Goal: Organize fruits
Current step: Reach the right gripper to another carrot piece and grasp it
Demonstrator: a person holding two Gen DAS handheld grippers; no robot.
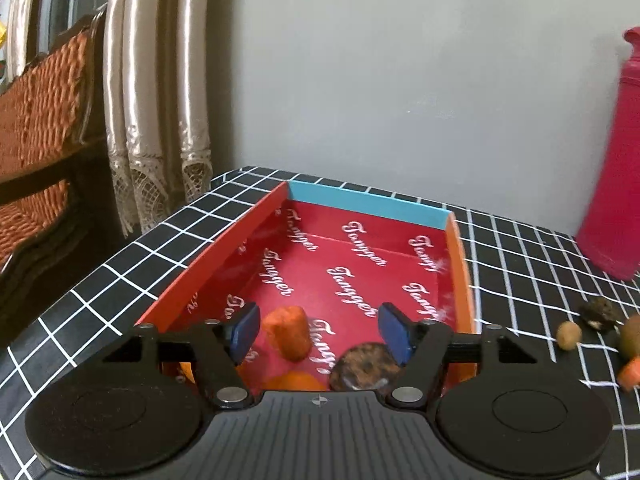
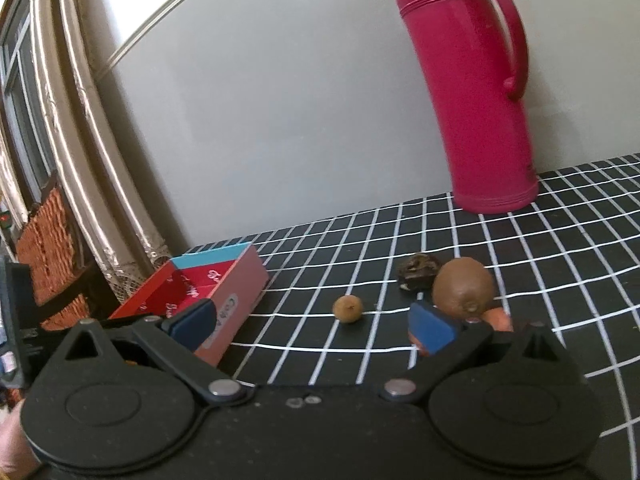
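Observation:
A red cardboard box [image 1: 400,276] printed with white script lies open on the checked table; it also shows in the right wrist view [image 2: 240,292]. Inside are an orange carrot piece [image 1: 290,334], a dark mottled round fruit [image 1: 366,368] and an orange fruit [image 1: 294,381]. My left gripper [image 1: 320,334] is open above the box's near end, holding nothing. My right gripper [image 2: 312,326] is open and empty above the table. Beyond it lie a small tan fruit [image 2: 349,308], a kiwi [image 2: 464,286], a dark wrinkled fruit [image 2: 418,270] and an orange piece [image 2: 498,318].
A tall pink thermos [image 2: 476,92] stands at the back of the table by the grey wall. The table's left edge [image 1: 80,292] drops off toward a wicker chair [image 1: 40,120] and curtains [image 1: 156,100].

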